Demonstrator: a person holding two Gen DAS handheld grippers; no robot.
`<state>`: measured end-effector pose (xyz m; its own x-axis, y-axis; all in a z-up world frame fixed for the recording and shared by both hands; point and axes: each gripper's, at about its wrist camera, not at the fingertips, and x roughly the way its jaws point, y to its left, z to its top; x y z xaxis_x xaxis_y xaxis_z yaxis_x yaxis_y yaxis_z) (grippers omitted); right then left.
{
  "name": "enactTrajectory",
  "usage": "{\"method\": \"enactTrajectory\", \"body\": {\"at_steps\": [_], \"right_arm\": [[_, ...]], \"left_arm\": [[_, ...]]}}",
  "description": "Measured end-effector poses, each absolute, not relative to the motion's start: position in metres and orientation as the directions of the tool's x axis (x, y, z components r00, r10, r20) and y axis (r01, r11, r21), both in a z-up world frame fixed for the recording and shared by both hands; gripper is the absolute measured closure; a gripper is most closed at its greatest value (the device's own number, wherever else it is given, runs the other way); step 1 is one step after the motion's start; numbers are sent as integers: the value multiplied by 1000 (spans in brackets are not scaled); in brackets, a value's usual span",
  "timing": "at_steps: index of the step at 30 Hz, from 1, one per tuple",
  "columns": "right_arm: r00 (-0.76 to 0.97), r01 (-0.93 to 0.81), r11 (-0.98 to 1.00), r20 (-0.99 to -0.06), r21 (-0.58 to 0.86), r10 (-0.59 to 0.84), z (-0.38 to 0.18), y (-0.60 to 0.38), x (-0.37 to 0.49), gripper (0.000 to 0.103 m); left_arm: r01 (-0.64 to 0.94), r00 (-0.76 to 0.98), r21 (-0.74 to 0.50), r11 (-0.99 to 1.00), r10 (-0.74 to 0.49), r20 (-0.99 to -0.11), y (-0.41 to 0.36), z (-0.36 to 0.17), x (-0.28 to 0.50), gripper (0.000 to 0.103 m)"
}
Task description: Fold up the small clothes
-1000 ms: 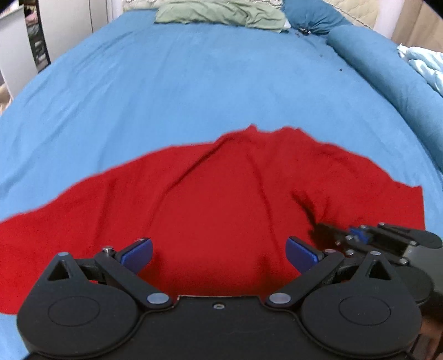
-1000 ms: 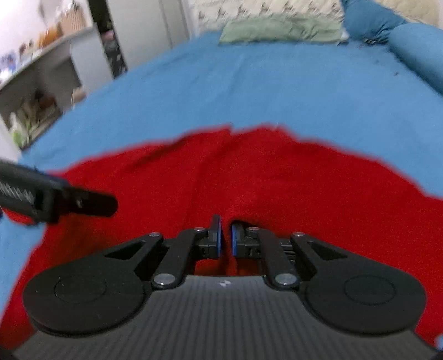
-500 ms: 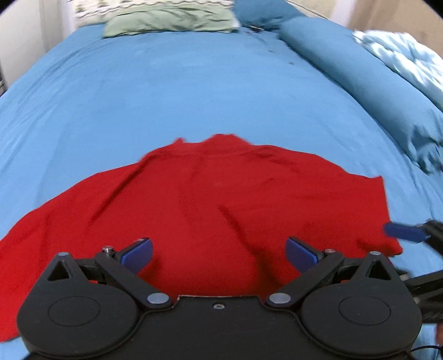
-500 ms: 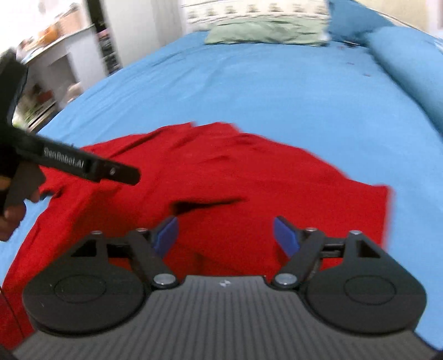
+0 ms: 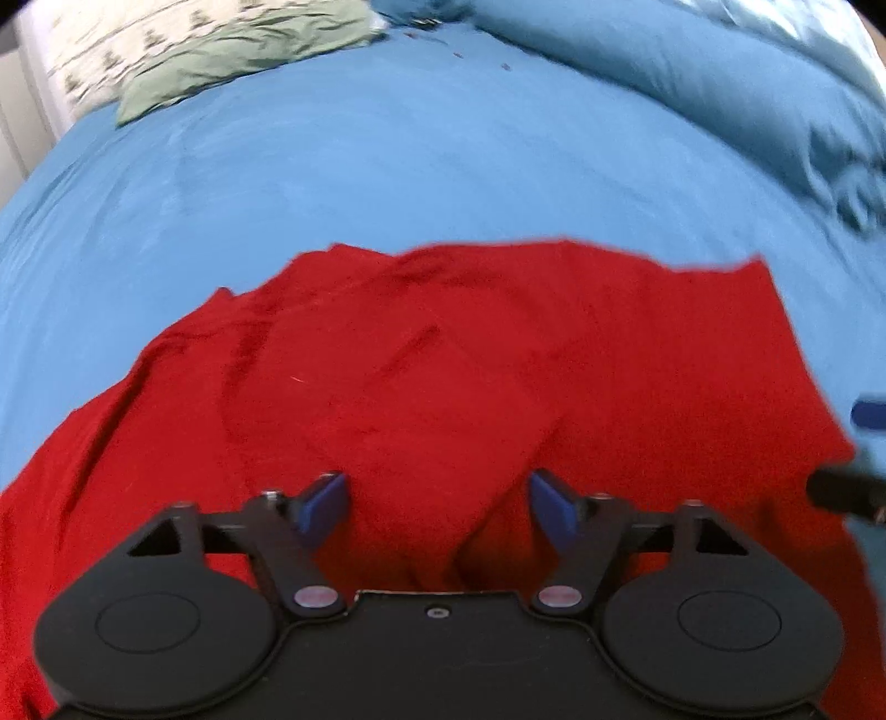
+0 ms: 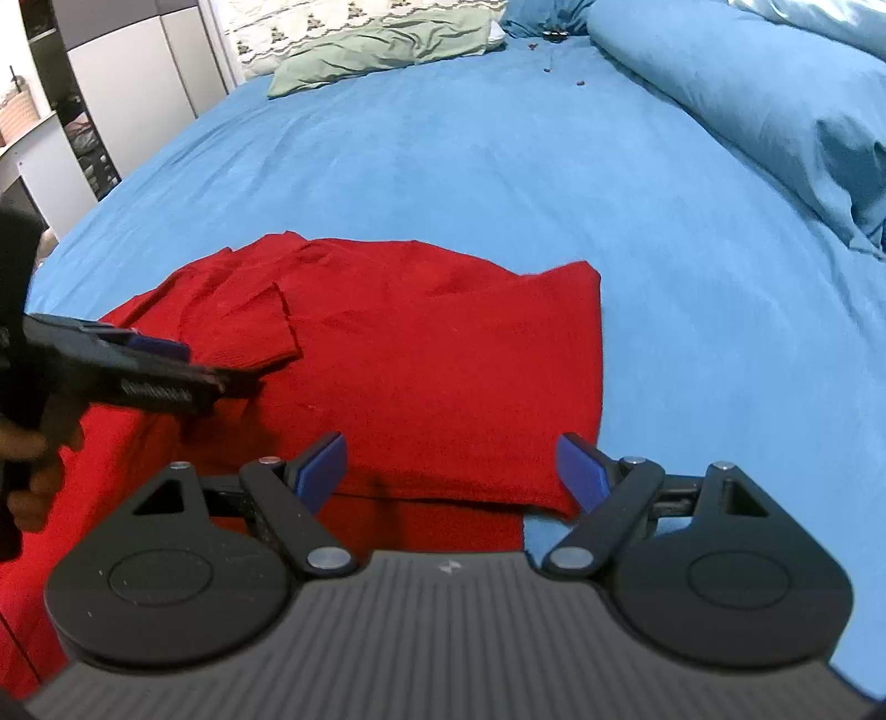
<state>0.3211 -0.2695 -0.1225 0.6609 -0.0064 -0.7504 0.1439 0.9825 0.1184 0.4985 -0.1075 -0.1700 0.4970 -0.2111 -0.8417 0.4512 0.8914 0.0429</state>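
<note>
Red knit garment (image 6: 443, 354) lies flat on the blue bed (image 6: 443, 166), long axis running left-right across both views, far edge toward the green pillow (image 6: 382, 44). Right side looks already folded in: a clean straight edge runs front-to-back on the right, with a doubled near hem. Left side is unfolded and spreads out past the left tool (image 5: 437, 507). Right tool (image 6: 457, 468) hovers over the near right hem, fingers wide apart, gripping nothing. Left tool is also spread, empty, above the near middle of the cloth. Judgement: next fold is the left portion, so the left tool is nearer; the cloth lies left of it, pull goes rightward.
</note>
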Motion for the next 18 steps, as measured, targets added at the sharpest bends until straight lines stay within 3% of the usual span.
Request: {"method": "enactTrajectory", "body": {"at_steps": [2, 4, 6, 13, 18], "right_arm": [[659, 155, 980, -752, 128, -7, -126, -270, 323, 5], [657, 165, 978, -754, 128, -12, -128, -271, 325, 5], [653, 175, 977, -757, 121, -23, -130, -271, 329, 5], [648, 238, 962, -759, 130, -58, -134, -284, 327, 5], [629, 260, 957, -775, 130, -66, -143, -291, 323, 5]], "left_arm": [[460, 506, 61, 886, -205, -838, -109, -172, 496, 35], [439, 516, 59, 897, -198, -833, -103, -172, 497, 49], [375, 508, 6, 927, -200, -838, -87, -172, 503, 55], [30, 547, -230, 973, -208, -811, -3, -177, 493, 55], [20, 574, -293, 956, -251, -779, 14, -184, 481, 57]]}}
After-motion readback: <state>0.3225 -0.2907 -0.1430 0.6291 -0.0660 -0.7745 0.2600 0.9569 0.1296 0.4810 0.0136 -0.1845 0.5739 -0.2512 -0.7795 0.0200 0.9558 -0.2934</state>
